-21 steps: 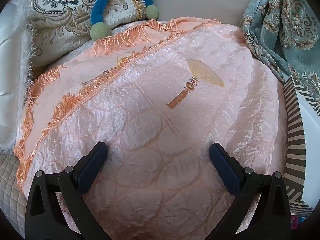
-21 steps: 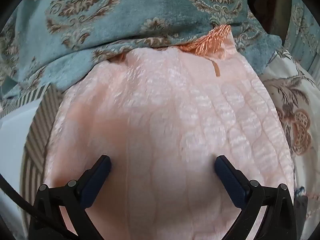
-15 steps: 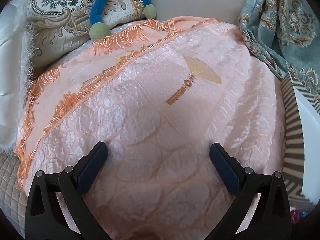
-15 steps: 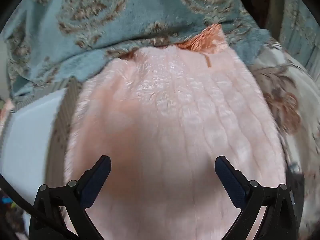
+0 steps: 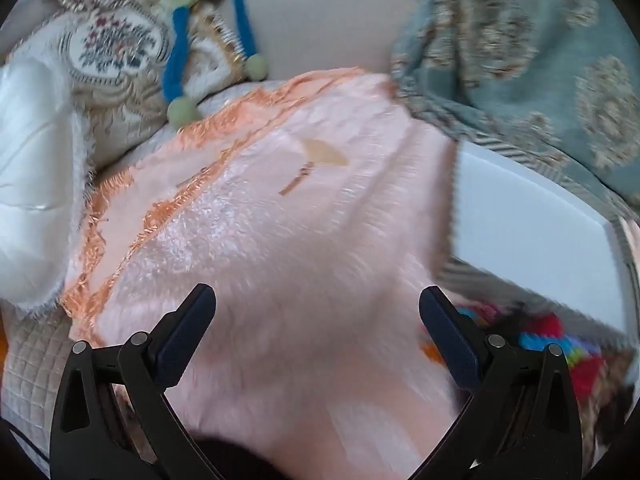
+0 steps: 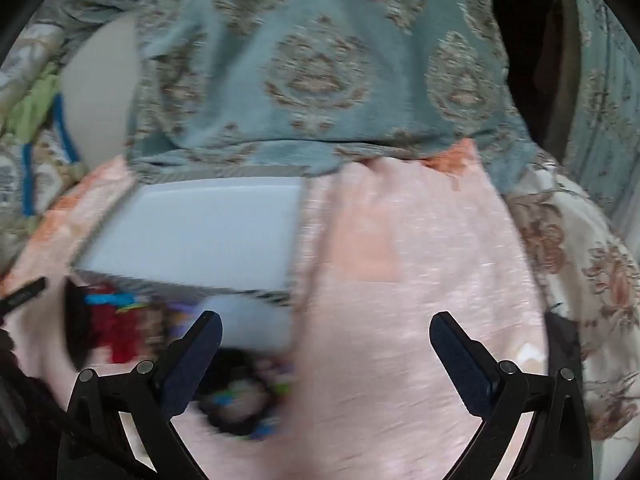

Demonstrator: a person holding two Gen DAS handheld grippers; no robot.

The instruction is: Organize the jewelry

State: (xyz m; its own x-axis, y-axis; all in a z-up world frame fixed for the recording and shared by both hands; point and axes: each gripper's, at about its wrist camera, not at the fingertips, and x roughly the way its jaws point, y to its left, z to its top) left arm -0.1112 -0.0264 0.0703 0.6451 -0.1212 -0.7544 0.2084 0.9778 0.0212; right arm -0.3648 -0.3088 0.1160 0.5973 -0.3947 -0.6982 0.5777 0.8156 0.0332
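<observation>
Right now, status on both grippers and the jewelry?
Left gripper open, empty. Right gripper open, empty. Colourful blurred jewelry pile beside white striped-edged box, untouched. Nothing blocking.

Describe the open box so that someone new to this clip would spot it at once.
Start at the pink quilted cover filling both views. Toward its teal-curtain side lies a box with a raised white lid, edged in grey stripes. It is the only hard, flat-sided thing among soft fabrics, with blurred red and blue items spilling below the lid.
</observation>
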